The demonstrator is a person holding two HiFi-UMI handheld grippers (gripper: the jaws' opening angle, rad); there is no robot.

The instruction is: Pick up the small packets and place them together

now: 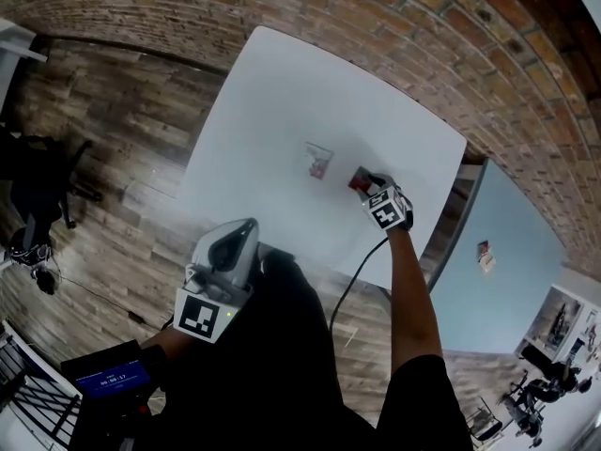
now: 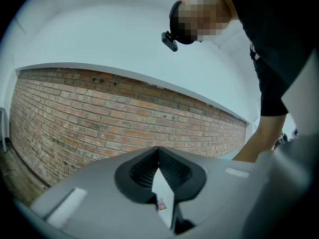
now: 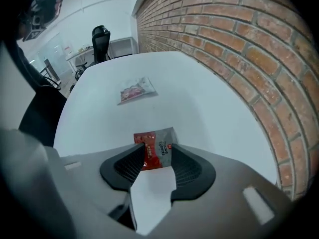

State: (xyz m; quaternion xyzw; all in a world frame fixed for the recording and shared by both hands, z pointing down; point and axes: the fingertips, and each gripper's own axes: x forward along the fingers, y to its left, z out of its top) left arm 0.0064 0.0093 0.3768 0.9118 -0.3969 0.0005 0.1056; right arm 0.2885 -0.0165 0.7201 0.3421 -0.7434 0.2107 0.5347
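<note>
Small red-and-grey foil packet (image 3: 155, 151): lies flat on the white rectangular table (image 1: 263, 101), on the side near the brick wall, between the tips of the right gripper (image 3: 159, 147); jaws apart, not pressing on it. Second small packet, clear with pinkish print (image 3: 137, 90): lies near, not touching the first. Left gripper (image 2: 158, 150): stays by the table's near edge, jaws together, nothing between them.

Right of centre, the right tool (image 1: 369, 183) is being held at a red packet (image 1: 356, 178), near a pale packet (image 1: 319, 160), on the surface (image 1: 263, 111).
</note>
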